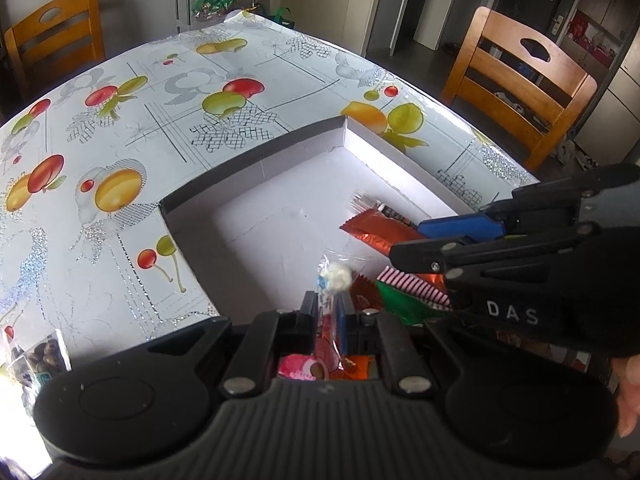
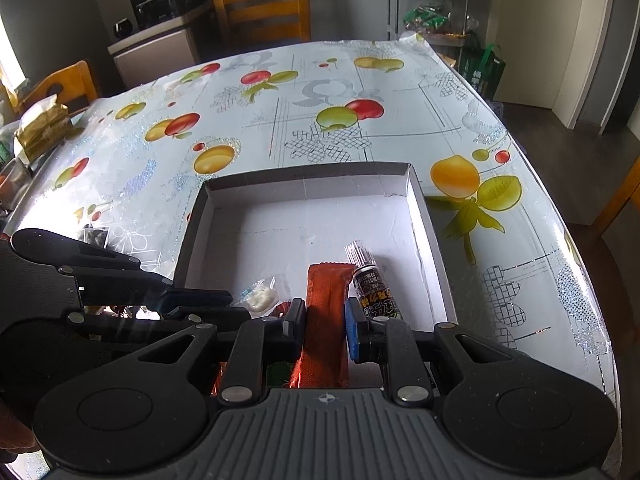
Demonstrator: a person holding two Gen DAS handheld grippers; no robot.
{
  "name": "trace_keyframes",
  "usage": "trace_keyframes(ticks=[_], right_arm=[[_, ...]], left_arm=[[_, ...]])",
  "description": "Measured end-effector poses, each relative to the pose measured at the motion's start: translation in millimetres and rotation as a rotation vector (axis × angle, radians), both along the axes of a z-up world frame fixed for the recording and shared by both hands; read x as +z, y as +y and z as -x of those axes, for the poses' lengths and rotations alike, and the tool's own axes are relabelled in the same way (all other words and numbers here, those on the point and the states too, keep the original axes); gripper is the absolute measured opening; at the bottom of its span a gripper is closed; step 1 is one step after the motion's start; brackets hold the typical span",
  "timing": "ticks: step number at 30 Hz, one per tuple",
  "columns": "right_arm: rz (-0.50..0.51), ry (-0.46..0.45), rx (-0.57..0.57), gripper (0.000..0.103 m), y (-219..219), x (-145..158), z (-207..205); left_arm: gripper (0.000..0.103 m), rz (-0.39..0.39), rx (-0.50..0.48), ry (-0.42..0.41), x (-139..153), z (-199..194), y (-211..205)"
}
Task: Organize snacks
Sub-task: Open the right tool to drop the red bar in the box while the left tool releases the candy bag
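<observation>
A table under a glossy white fruit-print cloth carries a shallow white cardboard box with a dark rim. Over the box's near end, the right gripper is clamped on a long orange foil snack packet, which lies beside a black printed sachet with a clear end. The left gripper is pinched tight on a clear wrapped candy with a white lump, above the box floor.
</observation>
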State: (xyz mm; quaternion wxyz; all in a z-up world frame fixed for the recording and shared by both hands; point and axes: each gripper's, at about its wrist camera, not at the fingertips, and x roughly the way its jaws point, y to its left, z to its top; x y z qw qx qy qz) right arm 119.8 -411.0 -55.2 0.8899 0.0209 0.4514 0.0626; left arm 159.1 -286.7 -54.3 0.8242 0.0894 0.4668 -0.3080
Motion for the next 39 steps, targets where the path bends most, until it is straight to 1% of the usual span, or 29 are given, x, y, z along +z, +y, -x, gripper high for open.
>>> trace_keyframes(ticks=[12,14,16,19,22,29,32,34,39], right_arm=[[0.005,0.013,-0.014,0.023,-1,-1,0],[0.006,0.010,-0.017,0.025,-1,0,1],[0.007,0.008,-0.020,0.025,0,1,2],[0.010,-0.001,-0.027,0.027,0,3,4],[0.013,-0.012,-0.032,0.030,0,7,6],[0.016,-0.032,-0.035,0.030,5,13,10],[0.016,-0.043,-0.039,0.030,9,16,12],[0.015,-0.052,-0.040,0.030,12,19,14],[0.011,-0.069,-0.026,0.031,25,24,18]], left_arm=[[0.008,-0.015,-0.006,-0.012,0,-1,-3],[0.008,-0.015,-0.003,-0.015,0,0,-3],[0.014,-0.013,0.000,-0.020,1,2,-2],[0.018,-0.009,0.006,-0.039,4,3,1],[0.018,0.000,0.013,-0.051,8,5,4],[0.020,0.003,0.019,-0.080,17,12,13],[0.027,0.012,0.029,-0.095,21,16,20],[0.033,0.016,0.038,-0.105,24,17,27],[0.035,0.015,0.059,-0.120,30,24,44]])
